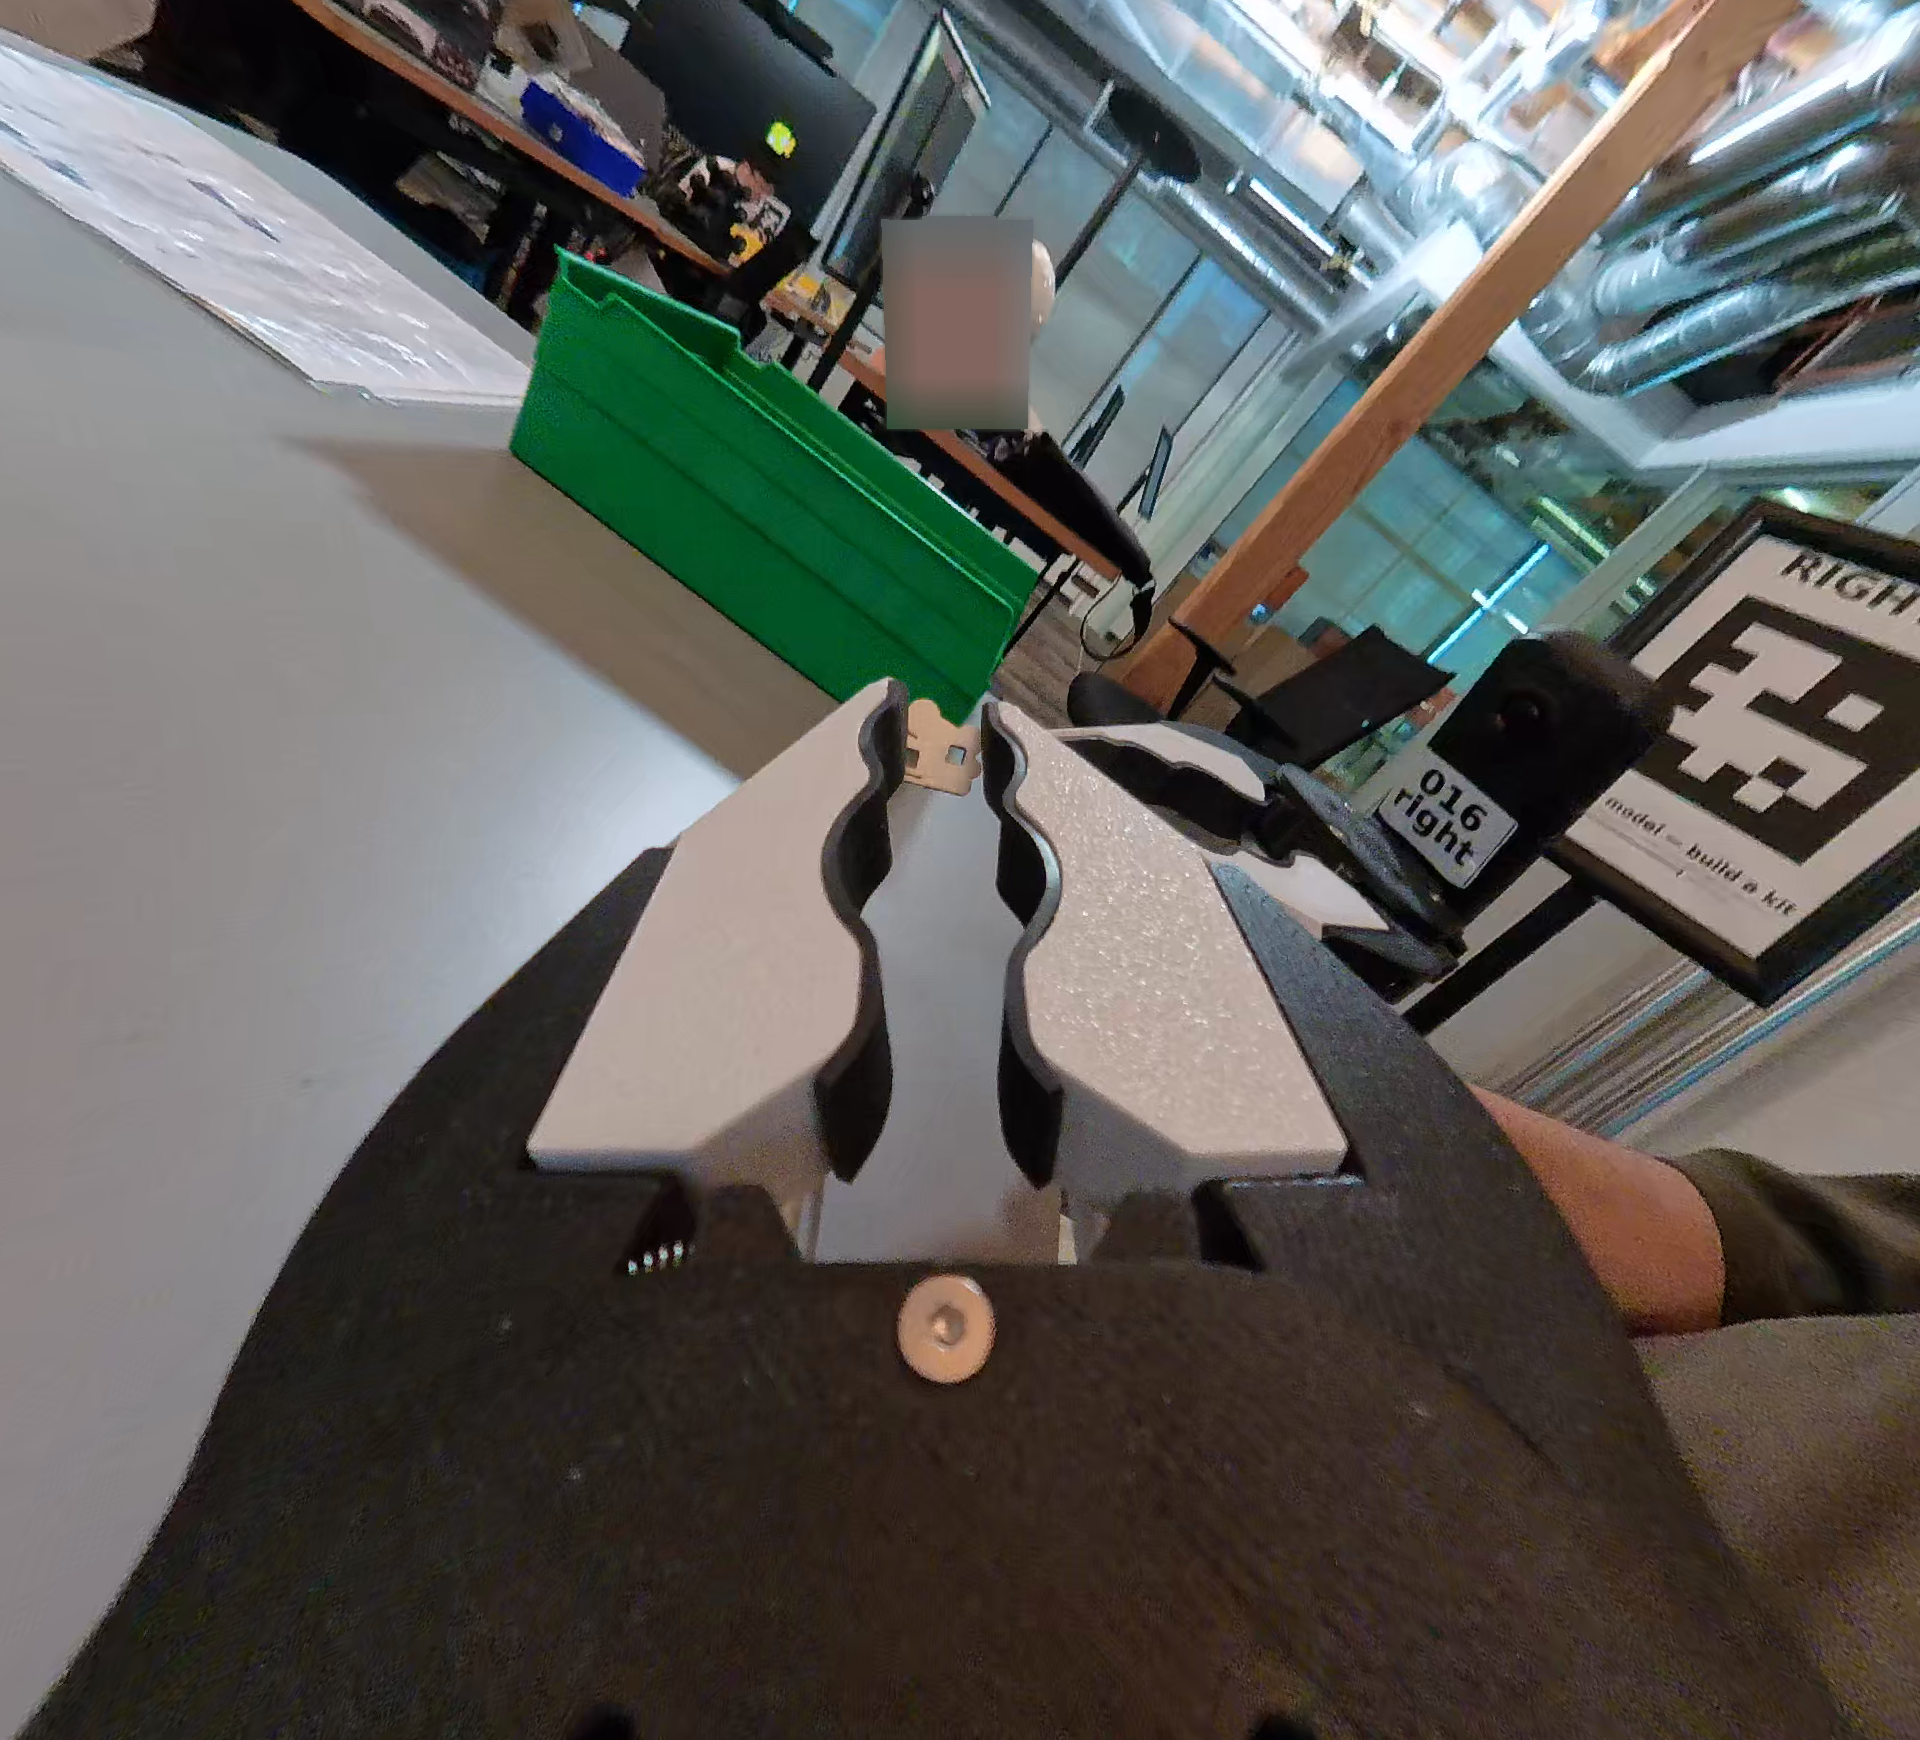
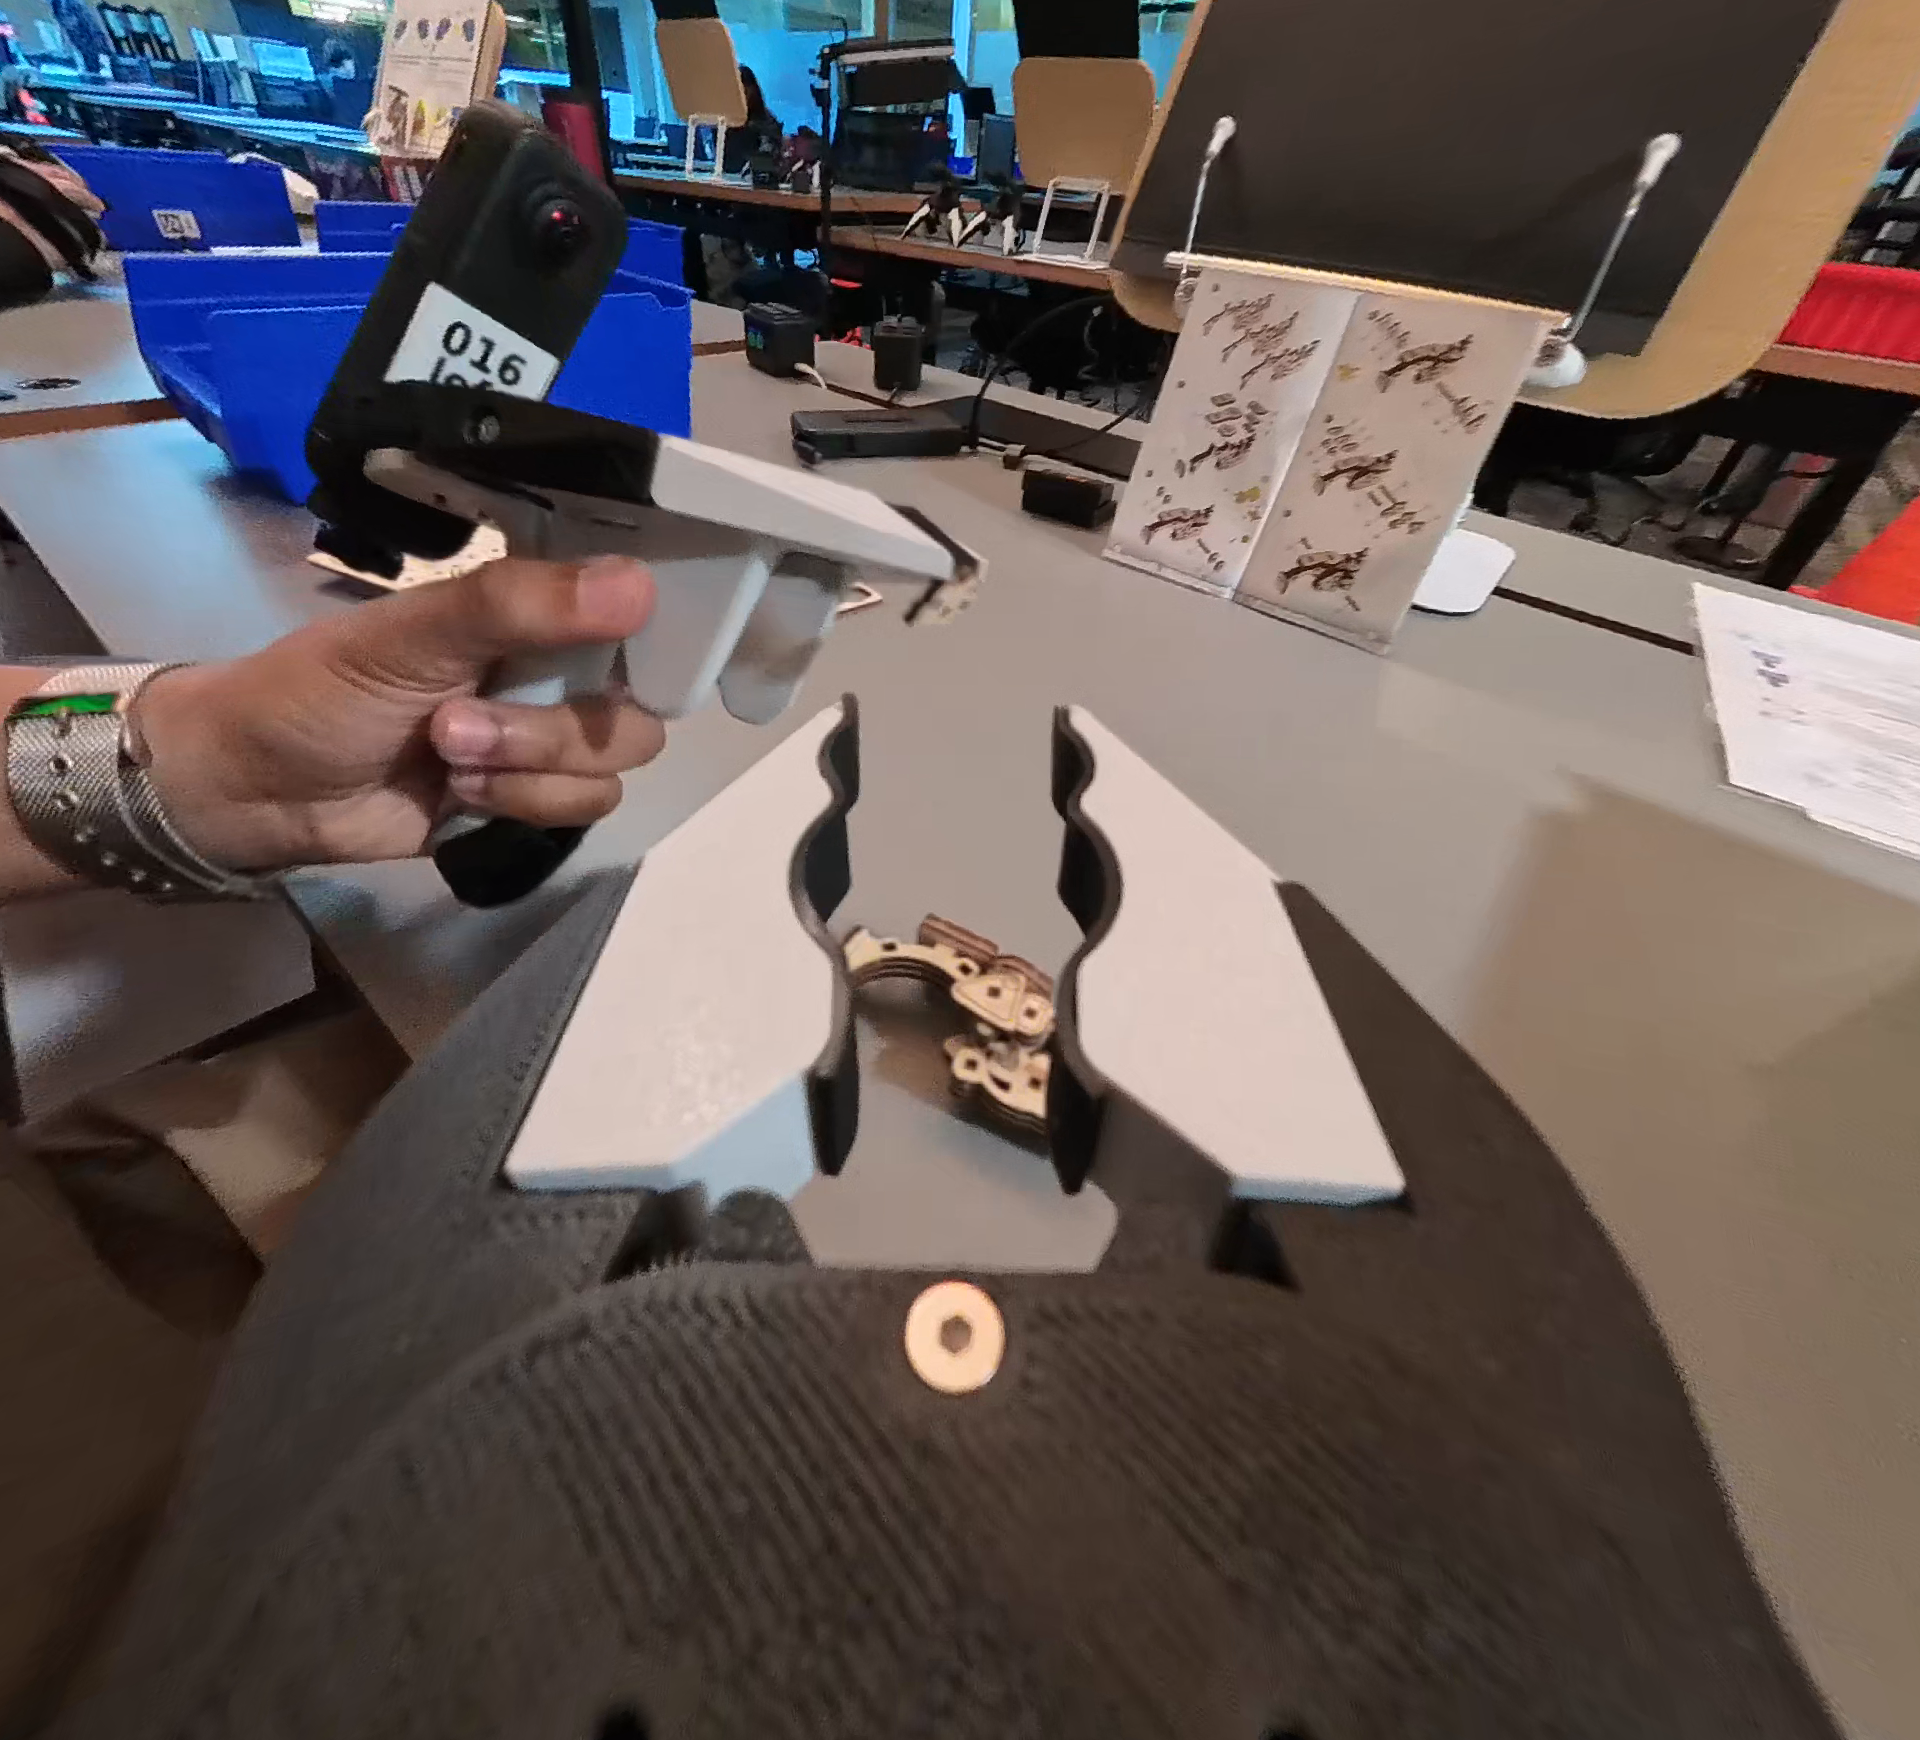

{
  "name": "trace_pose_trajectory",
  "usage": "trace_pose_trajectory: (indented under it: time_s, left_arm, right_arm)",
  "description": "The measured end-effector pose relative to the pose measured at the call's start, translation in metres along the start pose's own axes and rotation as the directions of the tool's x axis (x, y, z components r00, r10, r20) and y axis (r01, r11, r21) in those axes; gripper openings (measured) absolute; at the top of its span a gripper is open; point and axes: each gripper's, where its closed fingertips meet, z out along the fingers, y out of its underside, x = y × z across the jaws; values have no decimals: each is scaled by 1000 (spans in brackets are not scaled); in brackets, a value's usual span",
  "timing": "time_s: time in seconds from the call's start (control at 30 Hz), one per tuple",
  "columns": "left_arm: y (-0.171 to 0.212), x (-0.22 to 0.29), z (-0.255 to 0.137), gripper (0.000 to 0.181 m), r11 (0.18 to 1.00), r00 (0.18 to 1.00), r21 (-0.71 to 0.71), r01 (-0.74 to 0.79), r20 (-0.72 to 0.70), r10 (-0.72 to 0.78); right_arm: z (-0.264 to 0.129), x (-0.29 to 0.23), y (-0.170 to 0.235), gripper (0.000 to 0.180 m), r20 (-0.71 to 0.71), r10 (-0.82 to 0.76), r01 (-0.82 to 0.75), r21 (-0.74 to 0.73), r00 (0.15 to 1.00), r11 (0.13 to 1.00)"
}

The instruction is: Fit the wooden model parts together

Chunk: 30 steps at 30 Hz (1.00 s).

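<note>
We hold a small wooden piece point(image 1: 943, 753) pinched at the very tips of the left gripper point(image 1: 940, 745), raised clear of the grey tabletop point(image 1: 312, 755); in the right wrist view the same piece shows at that gripper's far end, above and to the left of the right gripper point(image 2: 956, 734). The right gripper is open and holds nothing, its fingers point(image 2: 1195, 963) parted wide, and between them, lower down, the part-built wooden model point(image 2: 977, 1004) lies on the tabletop, touching neither finger as far as we can tell. The main risk, we judge, is the thin grip on the small piece: so little of it sits between the tips that it could twist or slip out as soon as it is pressed against the model. The model also looks unheld, so any push from the left could slide it across the smooth surface rather than seat the joint; closing the right gripper on it first seems wise, though a hard squeeze might spring the layered parts apart. We cannot make out which slot the piece belongs in, and a wrong angle could jam or snap a tab. An instruction sheet on a stand point(image 2: 1309, 454) is far right, and a green bin point(image 1: 758, 495) rests farther off on the tabletop.
</note>
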Motion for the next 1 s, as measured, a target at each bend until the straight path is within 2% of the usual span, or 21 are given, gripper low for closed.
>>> trace_pose_trajectory:
  time_s: [0.17,0.33,0.5,0.57,0.6,0.63,0.7,0.8,0.93,1.0]
  left_arm:
    - [4,10,6,11,999,1000,34,12,13,-13]
    - [11,14,6,11,1000,1000,21,11,-6,-11]
    - [15,19,6,11,999,1000,44,6,13,-7]
    - [14,21,3,11,998,1000,61,7,27,-8]
    - [13,22,1,10,997,999,76,6,32,-9]
    - [11,23,-2,0,996,1000,92,-2,32,-1]
    - [11,22,-4,0,995,999,102,-11,52,5]
    - [13,17,-7,0,995,997,98,-12,75,5]
    - [-6,-1,-25,0,991,985,110,-75,166,56]
    - [-5,-15,-33,11,996,978,70,-58,205,43]
  right_arm:
    - [9,-10,2,37,50,89,-90,10,995,996]
    - [6,-5,-10,27,19,80,-81,65,997,995]
    - [10,-9,-11,28,39,87,-90,56,995,994]
    - [13,-10,-10,22,41,77,-79,47,996,996]
    - [14,-10,-9,18,34,70,-71,35,997,997]
    - [16,-10,-7,14,36,63,-63,26,997,998]
    - [20,-12,-6,0,48,54,-55,16,997,998]
    - [24,-11,-2,0,50,70,-70,-15,996,997]
    - [25,14,4,0,-7,56,-56,-51,998,997]
    - [20,26,-3,0,-13,73,-73,-7,997,997]
